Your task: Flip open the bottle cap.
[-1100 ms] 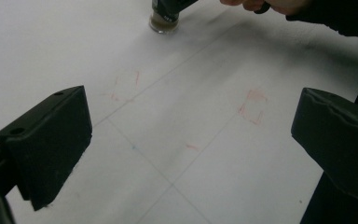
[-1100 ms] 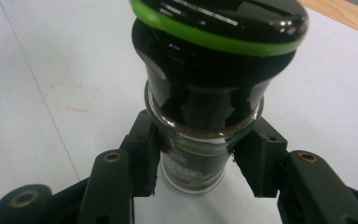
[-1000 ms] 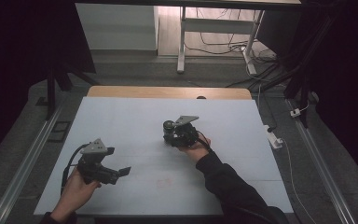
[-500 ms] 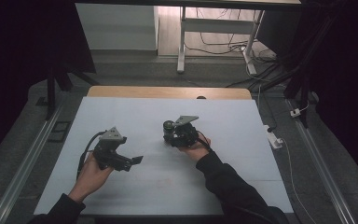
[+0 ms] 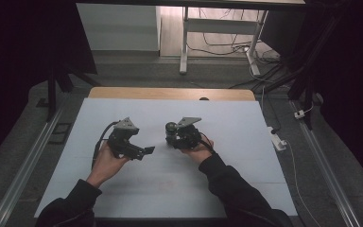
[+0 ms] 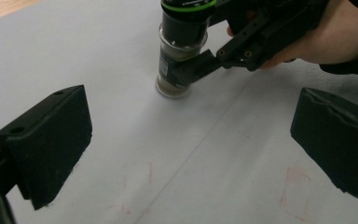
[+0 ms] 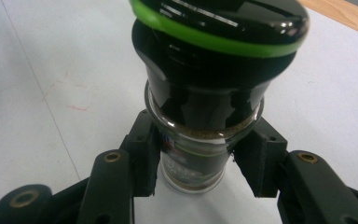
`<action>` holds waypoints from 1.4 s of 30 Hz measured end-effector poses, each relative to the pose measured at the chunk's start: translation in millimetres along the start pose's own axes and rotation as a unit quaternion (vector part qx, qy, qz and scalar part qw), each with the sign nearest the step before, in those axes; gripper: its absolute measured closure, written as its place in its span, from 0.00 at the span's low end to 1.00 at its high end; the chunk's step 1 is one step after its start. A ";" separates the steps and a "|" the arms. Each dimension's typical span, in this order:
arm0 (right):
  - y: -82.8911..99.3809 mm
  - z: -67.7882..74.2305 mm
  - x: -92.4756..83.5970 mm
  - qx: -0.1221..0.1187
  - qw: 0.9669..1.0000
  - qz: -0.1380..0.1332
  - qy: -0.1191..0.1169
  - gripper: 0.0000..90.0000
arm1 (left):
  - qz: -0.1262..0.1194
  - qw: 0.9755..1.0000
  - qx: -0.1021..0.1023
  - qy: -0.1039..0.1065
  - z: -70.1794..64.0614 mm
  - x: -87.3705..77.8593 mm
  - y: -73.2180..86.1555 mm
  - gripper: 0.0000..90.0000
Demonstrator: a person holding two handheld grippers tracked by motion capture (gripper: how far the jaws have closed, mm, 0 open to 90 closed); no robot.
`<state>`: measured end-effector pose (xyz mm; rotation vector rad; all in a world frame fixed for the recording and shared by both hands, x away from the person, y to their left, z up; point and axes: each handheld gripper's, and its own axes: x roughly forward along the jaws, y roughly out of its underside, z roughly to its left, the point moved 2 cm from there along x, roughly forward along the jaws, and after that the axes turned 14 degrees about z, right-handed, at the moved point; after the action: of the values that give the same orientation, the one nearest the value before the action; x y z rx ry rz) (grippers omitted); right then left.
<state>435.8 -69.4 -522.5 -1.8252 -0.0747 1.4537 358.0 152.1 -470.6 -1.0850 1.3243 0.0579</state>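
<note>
Near the middle of the white counter (image 5: 246,142) stands a small glass spice grinder (image 7: 200,154), upright, with a bulky black cap (image 7: 219,51) ringed in green. The right tongs (image 7: 198,165) are closed on the glass body just under that cap, one pad on each side, and the base rests on the counter. Beside the grinder, toward the person's left, the left tongs (image 6: 186,149) are spread wide with nothing between them, pointed at the grinder but well apart from it. I judge the jar to be light but top-heavy, rigid, smooth and rather slippery, and breakable if dropped. The glass waist where the right tongs sit looks the safest hold; the broad cap seems the natural place for the other tongs to grip and twist.
</note>
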 end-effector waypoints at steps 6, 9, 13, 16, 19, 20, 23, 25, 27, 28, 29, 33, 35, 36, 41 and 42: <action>0.0 -0.1 0.1 0.000 1.000 -0.001 0.000 0.59 | 0.004 1.000 0.010 -0.003 4.9 10.1 -11.7 0.00; 0.1 -0.1 0.1 0.000 1.000 -0.001 -0.001 0.59 | 0.006 1.000 0.012 -0.003 7.3 17.1 -17.3 0.00; 0.1 -0.1 0.1 0.000 1.000 -0.001 -0.001 0.59 | 0.015 1.000 0.017 -0.007 10.3 29.4 -25.0 0.01; 0.1 -0.1 0.1 -0.001 1.000 -0.001 0.000 0.59 | 0.017 1.000 0.018 -0.010 10.8 33.9 -27.4 0.02; 0.1 -0.3 0.1 -0.001 1.000 -0.001 -0.001 0.59 | 0.021 0.999 0.025 -0.014 12.0 39.0 -30.6 0.05; 0.1 -0.3 0.1 -0.001 1.000 -0.001 -0.001 0.59 | 0.021 0.999 0.025 -0.014 12.0 39.0 -30.6 0.07; 0.1 -0.3 0.1 -0.002 1.000 -0.001 -0.001 0.59 | 0.016 0.999 0.040 -0.006 11.4 38.2 -32.5 0.22; 0.2 -0.3 0.1 -0.002 1.000 -0.001 -0.001 0.59 | 0.016 0.999 0.044 -0.003 10.8 37.6 -33.1 0.32; 0.2 -0.3 0.1 -0.001 1.000 -0.001 -0.001 0.59 | 0.014 0.998 0.053 0.003 9.0 36.2 -34.9 0.43; 0.2 -0.3 0.1 -0.001 1.000 -0.001 -0.001 0.59 | 0.014 0.998 0.053 0.003 9.0 36.2 -34.9 0.49; 0.2 -0.4 0.1 -0.001 1.000 -0.001 -0.002 0.59 | 0.012 0.998 0.055 0.009 8.2 35.9 -35.6 0.54; 0.3 -0.4 0.1 0.000 1.000 -0.002 -0.002 0.59 | 0.007 0.998 0.066 0.022 4.3 35.2 -39.8 0.74; 0.4 -0.5 0.1 0.000 1.000 -0.002 -0.002 0.59 | 0.008 0.997 0.074 0.024 2.4 35.6 -41.5 0.86; 0.4 -0.5 0.1 -0.001 1.000 -0.002 -0.002 0.59 | 0.007 0.997 0.074 0.027 1.3 36.2 -42.4 0.91; 0.4 -0.6 0.1 0.000 1.000 -0.002 -0.003 0.59 | 0.012 0.997 0.076 0.030 -1.4 41.1 -46.0 0.99; 0.4 -0.6 0.1 -0.001 1.000 -0.002 -0.003 0.59 | 0.014 0.997 0.076 0.030 -2.2 44.1 -47.5 0.99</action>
<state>436.2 -69.9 -522.8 -1.8208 -0.0820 1.4565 398.5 101.8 -476.8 -0.9451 1.3749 -0.0545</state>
